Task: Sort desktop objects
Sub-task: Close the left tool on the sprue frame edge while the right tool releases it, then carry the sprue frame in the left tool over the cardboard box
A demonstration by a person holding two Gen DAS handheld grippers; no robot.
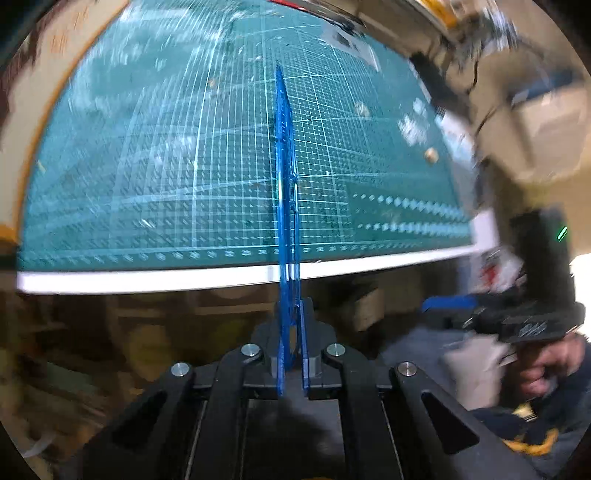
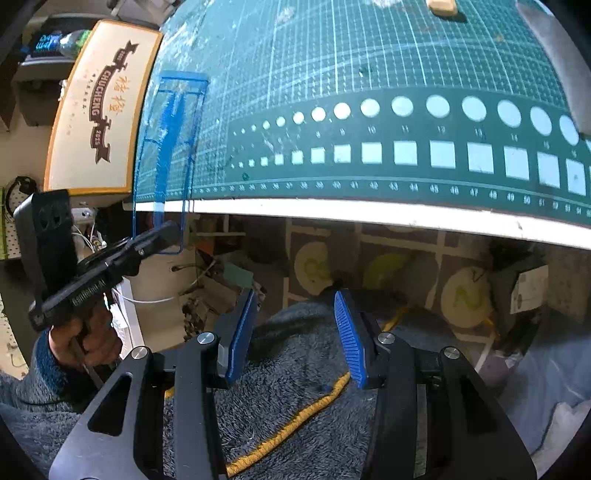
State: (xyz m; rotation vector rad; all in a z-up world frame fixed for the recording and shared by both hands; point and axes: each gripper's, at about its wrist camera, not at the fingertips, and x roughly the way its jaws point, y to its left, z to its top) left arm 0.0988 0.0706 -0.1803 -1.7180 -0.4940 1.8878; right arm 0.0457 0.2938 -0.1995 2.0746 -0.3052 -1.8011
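A thin, see-through blue plastic plate with a darker blue strip down its middle is pinched at its near end by my left gripper, which is shut on it. It hangs over the left front edge of the green cutting mat. In the left wrist view the plate shows edge-on as a narrow blue blade rising from the closed pads of my left gripper. My right gripper stands open and holds nothing. It is below the table edge, above grey fleece fabric.
A beige box with a brown logo lies left of the mat. A tan block sits at the mat's far side, and small scraps dot the mat. The white table edge runs across. Below it lies floor clutter.
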